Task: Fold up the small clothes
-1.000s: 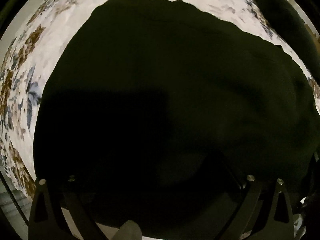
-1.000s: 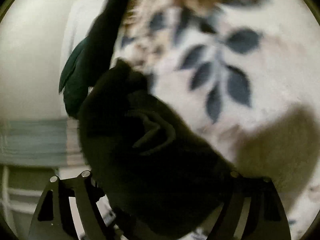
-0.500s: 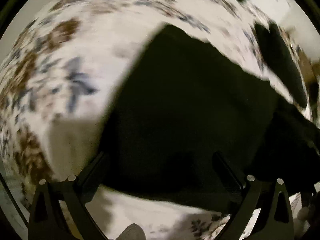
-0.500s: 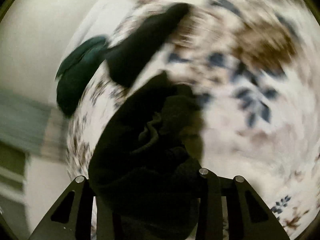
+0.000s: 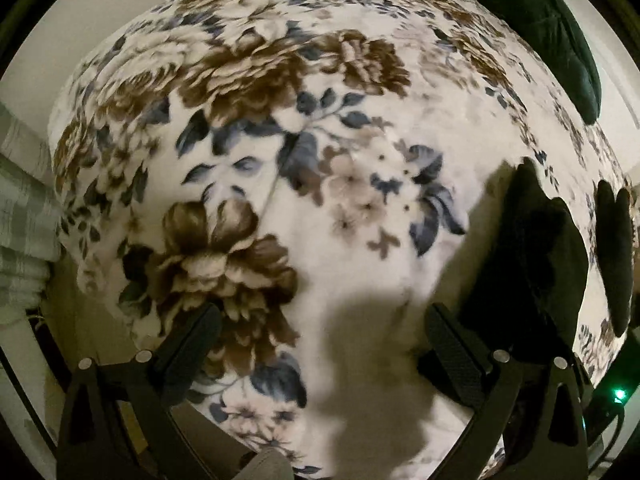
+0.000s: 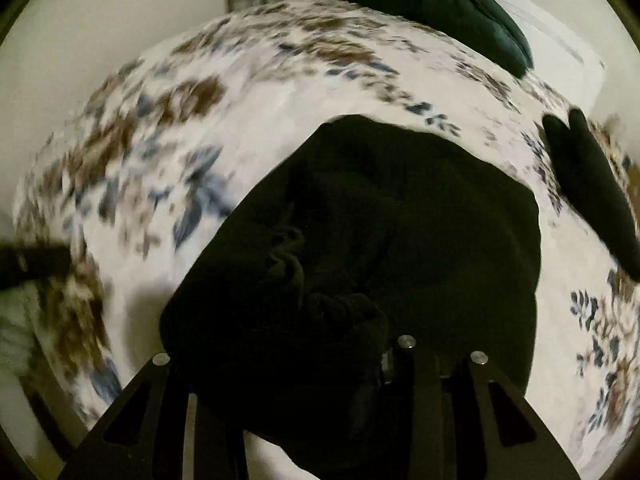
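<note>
Left hand-held gripper (image 5: 320,344) has let go and swung off the black garment (image 5: 532,264).

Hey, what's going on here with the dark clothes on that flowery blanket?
A person is folding small clothes with a handheld gripper in each hand. The right gripper is shut on a bunched black garment lying on the floral blanket. The left gripper is open and holds nothing, with only blanket between its fingers. A dark green piece and another black piece lie farther off.

black garment (image 6: 400,220) | bunched, creased | on floral blanket (image 6: 280,100) | near edge pinched in right tool (image 6: 320,380)
</note>
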A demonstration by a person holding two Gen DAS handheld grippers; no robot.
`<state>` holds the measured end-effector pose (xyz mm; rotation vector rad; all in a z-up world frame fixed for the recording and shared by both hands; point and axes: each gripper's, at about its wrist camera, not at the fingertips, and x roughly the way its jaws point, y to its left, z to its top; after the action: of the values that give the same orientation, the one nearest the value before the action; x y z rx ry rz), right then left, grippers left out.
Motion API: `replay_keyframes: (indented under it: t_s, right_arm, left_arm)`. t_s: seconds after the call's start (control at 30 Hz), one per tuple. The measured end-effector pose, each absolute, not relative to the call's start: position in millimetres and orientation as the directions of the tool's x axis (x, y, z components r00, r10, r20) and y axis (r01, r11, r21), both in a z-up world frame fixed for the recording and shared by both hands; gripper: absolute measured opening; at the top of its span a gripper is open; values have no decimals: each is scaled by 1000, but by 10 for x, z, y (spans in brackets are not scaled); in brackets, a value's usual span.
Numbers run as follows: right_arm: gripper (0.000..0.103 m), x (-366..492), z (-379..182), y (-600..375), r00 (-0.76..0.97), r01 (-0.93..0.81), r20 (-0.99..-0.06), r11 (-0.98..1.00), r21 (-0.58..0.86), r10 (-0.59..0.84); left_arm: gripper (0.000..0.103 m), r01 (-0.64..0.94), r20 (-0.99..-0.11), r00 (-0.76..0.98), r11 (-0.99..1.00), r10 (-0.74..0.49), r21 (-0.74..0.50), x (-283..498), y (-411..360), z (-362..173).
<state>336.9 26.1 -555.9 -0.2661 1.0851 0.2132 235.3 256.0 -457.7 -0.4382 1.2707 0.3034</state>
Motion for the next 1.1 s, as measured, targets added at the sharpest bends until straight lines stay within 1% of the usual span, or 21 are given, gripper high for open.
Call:
replay_keyframes:
  t_s: [0.03, 0.1, 0.13, 0.17, 0.2, 0.27, 0.3, 0.33, 0.37, 0.43, 0.53, 0.6, 0.63, 0.67, 0.73, 0.77, 0.8, 0.87, 0.93, 1.03, 1.1]
  right_arm:
    - [41, 3356, -5557, 259, 443, -301, -895, 948, -109, 38]
    - [52, 3368, -5486, 209, 406, -306, -909, 951, -41, 91]
    - [63, 3409, -5435, 163, 374, -319, -916, 948, 18, 143]
    - [69, 3453, -5348, 93, 331, -334, -915, 936, 113, 229]
    - [70, 3451, -5239, -29, 282, -334, -893, 909, 250, 350]
    - [75, 3447, -5030, -449, 215, -256, -800, 822, 508, 561]
    - [76, 3453, -4986, -652, 203, -195, -751, 778, 597, 628]
    - [81, 3458, -4944, -857, 214, -135, -726, 756, 641, 654]
    - [83, 3443, -4907, -1080, 231, -73, -717, 746, 662, 658]
    - [83, 3453, -4897, -1574, 246, 41, -728, 743, 668, 641]
    - [84, 3479, -4965, -2174, 267, 136, -772, 771, 622, 576]
    - [84, 3529, -5045, -2453, 268, 174, -790, 779, 602, 551]
    - [84, 3554, -5097, -2581, 271, 187, -789, 774, 605, 551]
    - [84, 3603, -5174, -2711, 268, 204, -792, 771, 603, 549]
    - [84, 3700, -5306, -2898, 254, 237, -808, 776, 585, 532]
    - [84, 3748, -5355, -2970, 246, 243, -804, 769, 591, 541]
    - [84, 3830, -5427, -3046, 231, 246, -802, 764, 596, 551]
    - [86, 3968, -5527, -3118, 209, 225, -782, 749, 623, 587]
    - [97, 4144, -5679, -3098, 178, 214, -763, 732, 647, 622]
    - [97, 4424, -5994, -3069, 132, 217, -708, 677, 703, 693]
    - [97, 4647, -6203, -2982, 108, 210, -661, 633, 745, 743]
  left_arm:
    - [103, -456, -961, 274, 877, -21, -150, 2342, 2578, -4567]
    - [103, -452, -958, 283, 875, -41, -171, 2336, 2560, -4547]
    - [103, -451, -957, 285, 874, -49, -179, 2357, 2549, -4543]
    - [103, -445, -954, 293, 873, -66, -197, 2364, 2522, -4501]
    - [103, -436, -948, 305, 873, -86, -219, 2378, 2485, -4442]
    - [103, -411, -938, 325, 876, -117, -252, 2428, 2406, -4323]
    - [103, -387, -928, 345, 879, -143, -279, 2468, 2321, -4245]
    - [103, -370, -921, 355, 881, -159, -295, 2495, 2260, -4203]
    - [103, -341, -912, 366, 884, -187, -319, 2540, 2137, -4143]
    - [103, -303, -897, 377, 884, -230, -354, 2615, 1924, -4103]
    - [103, -290, -901, 346, 884, -261, -367, 2764, 1535, -4303]
    - [103, -312, -928, 296, 895, -227, -318, 2866, 1316, -4631]
    - [103, -339, -954, 245, 907, -172, -250, 2910, 1250, -4908]
    - [103, -363, -959, 229, 899, -169, -245, 2911, 1272, -5068]
    - [103, -442, -938, 252, 834, -238, -330, 2835, 1458, -5277]
    - [103, -484, -914, 282, 779, -292, -398, 2756, 1592, -5292]
    - [103, -515, -902, 305, 744, -306, -426, 2675, 1671, -5235]
    - [103, -552, -875, 385, 687, -293, -473, 2455, 1767, -4997]
    - [103, -567, -853, 456, 657, -252, -497, 2152, 1742, -4759]
    - [103, -595, -830, 495, 596, -257, -540, 1865, 1568, -4758]
    - [103, -604, -810, 512, 550, -287, -576, 1815, 1336, -4959]
